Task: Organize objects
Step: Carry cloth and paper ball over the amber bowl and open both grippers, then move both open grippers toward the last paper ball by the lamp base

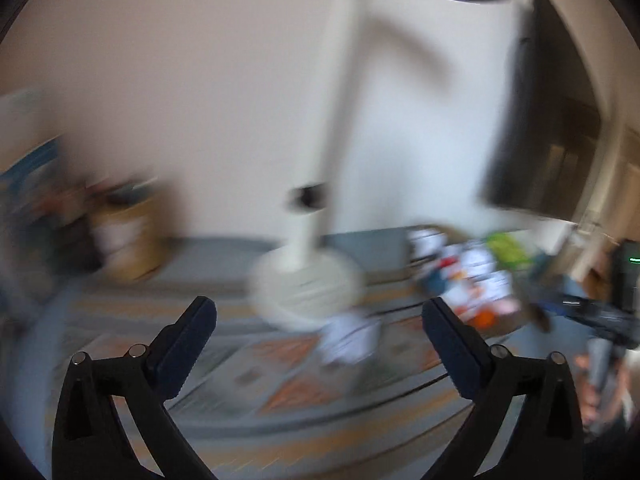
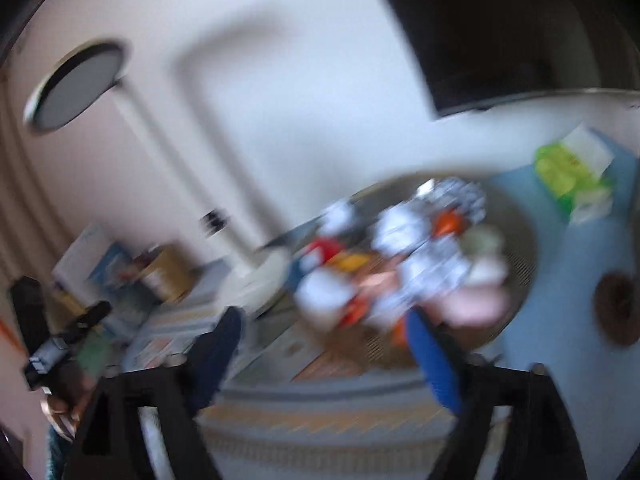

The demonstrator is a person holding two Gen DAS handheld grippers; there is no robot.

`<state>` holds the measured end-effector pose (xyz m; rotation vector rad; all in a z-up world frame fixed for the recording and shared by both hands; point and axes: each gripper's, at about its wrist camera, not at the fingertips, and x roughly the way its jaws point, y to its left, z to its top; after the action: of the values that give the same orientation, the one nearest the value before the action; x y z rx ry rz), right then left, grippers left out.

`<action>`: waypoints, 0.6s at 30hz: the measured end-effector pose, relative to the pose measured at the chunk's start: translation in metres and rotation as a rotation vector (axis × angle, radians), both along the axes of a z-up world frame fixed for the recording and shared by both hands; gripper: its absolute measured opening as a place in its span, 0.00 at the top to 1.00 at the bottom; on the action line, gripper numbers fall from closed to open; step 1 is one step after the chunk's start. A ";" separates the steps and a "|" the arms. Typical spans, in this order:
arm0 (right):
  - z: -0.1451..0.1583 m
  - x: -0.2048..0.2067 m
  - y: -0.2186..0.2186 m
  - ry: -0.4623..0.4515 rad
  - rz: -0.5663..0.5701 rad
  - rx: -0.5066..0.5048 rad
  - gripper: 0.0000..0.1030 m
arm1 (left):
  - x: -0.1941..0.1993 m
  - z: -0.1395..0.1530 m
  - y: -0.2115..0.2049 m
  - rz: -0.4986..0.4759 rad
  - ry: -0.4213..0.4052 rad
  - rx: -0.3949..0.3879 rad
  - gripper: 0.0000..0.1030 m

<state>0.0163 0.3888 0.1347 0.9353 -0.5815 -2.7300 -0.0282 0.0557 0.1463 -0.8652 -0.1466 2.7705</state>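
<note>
Both views are blurred. The left gripper (image 1: 318, 322) tilts down over the patterned cloth (image 1: 280, 392), jaws spread wide and empty. The right gripper (image 2: 324, 330) likewise gapes, holding nothing, angled toward the heap of small objects (image 2: 400, 264) in a round basket (image 2: 516, 216)

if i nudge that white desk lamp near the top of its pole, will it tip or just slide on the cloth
The white desk lamp looks top-heavy: a tall thin pole carries a head overhanging to one side, so a high nudge would probably rock it. Its round base is wide and flat, which should resist tipping at first. It stands on a patterned cloth, so it may drag and bunch the cloth rather than slide. Blur limits certainty.
</note>
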 end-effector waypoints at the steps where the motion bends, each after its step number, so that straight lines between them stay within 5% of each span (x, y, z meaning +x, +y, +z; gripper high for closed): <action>1: -0.003 0.008 -0.014 0.006 0.009 -0.007 0.00 | 0.005 -0.007 -0.011 0.040 -0.014 -0.014 0.01; 5: -0.040 0.016 -0.063 -0.073 0.058 -0.028 0.00 | 0.030 -0.049 -0.045 0.176 -0.080 -0.086 0.01; 8: -0.073 0.010 -0.092 -0.158 0.042 0.032 0.00 | 0.034 -0.078 -0.049 0.205 -0.112 -0.142 0.01; 12: -0.098 0.013 -0.115 -0.165 -0.010 0.176 0.00 | 0.033 -0.097 -0.045 0.281 -0.076 -0.220 0.01; 18: -0.115 -0.003 -0.104 -0.288 -0.140 0.235 0.00 | 0.028 -0.106 -0.063 0.325 -0.133 -0.159 0.01</action>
<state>0.0135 0.2845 0.0195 1.4105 -0.3881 -2.8535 -0.0002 -0.0068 0.0404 -1.1596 -0.0982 3.0561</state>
